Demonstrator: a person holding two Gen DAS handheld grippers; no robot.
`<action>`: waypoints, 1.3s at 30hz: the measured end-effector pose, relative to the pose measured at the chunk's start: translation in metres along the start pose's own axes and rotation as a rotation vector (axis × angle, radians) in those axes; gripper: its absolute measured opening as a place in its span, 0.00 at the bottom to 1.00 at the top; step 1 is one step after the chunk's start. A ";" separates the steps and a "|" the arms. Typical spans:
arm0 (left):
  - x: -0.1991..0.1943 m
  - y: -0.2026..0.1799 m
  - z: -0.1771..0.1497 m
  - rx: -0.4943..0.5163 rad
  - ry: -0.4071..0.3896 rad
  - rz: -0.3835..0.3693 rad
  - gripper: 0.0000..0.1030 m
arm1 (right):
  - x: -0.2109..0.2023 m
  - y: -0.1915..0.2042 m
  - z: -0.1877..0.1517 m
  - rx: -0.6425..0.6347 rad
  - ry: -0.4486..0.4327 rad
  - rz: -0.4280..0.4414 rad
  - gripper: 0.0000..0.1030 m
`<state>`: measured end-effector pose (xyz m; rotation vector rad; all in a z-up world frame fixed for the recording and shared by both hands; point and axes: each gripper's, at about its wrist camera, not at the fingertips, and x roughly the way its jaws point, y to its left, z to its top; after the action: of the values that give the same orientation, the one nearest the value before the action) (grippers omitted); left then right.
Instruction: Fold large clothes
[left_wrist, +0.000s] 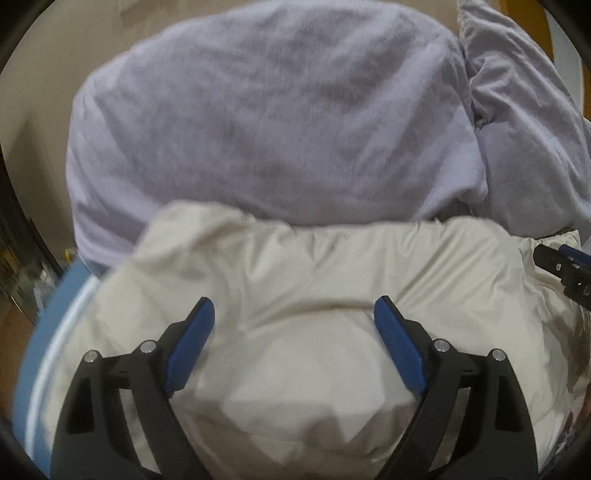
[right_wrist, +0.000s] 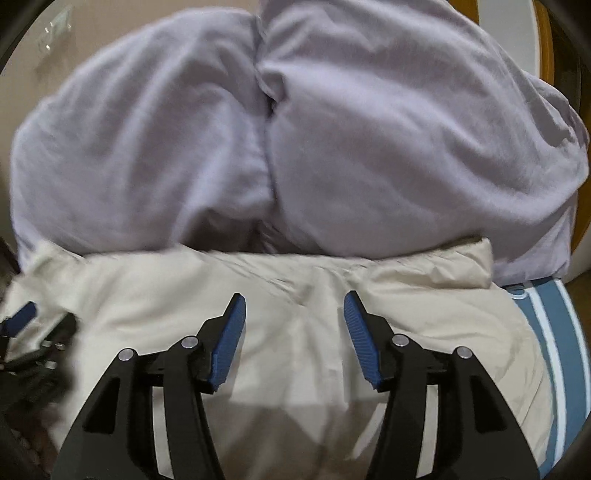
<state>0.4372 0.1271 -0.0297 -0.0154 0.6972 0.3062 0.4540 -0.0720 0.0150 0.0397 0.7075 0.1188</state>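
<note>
A big mound of pale lilac bedding (left_wrist: 266, 122) fills the upper half of both wrist views, split into two bulging pillows in the right view. Below it, across the lower half of each frame, lies the thing I am folding: a cream, puffy, smooth-fabric garment (left_wrist: 325, 280), doubled over with its far folded edge running along the foot of the lilac mound. It rests on a blue sheet with white stripes (right_wrist: 554, 332), showing at the lower right of the right view and lower left of the left view.

My left claw (left_wrist: 294, 317) hangs over the cream garment at the bottom of the left view, its blue pads spread wide, nothing between them. My right claw (right_wrist: 294, 314) sits at the bottom centre of the right view, fingers apart and clear of the fabric, gripping nothing.

I judge one fold is laid and released. The next move calls for choosing a fresh edge, likely the garment's outer sides, lowering both claws to pinch it cleanly, and carrying it across without dragging the layer beneath.
</note>
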 end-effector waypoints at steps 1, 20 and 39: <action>-0.003 0.002 0.003 0.008 -0.014 0.009 0.86 | -0.001 0.006 0.003 0.000 -0.005 0.017 0.58; 0.054 0.041 0.005 -0.064 0.051 0.056 0.88 | 0.070 0.051 -0.009 -0.035 0.082 0.031 0.64; 0.062 0.059 0.005 -0.079 0.055 0.062 0.92 | 0.060 0.006 -0.003 -0.039 0.009 0.058 0.67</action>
<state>0.4686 0.2004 -0.0601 -0.0779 0.7412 0.3941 0.4962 -0.0585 -0.0254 0.0221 0.7128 0.1881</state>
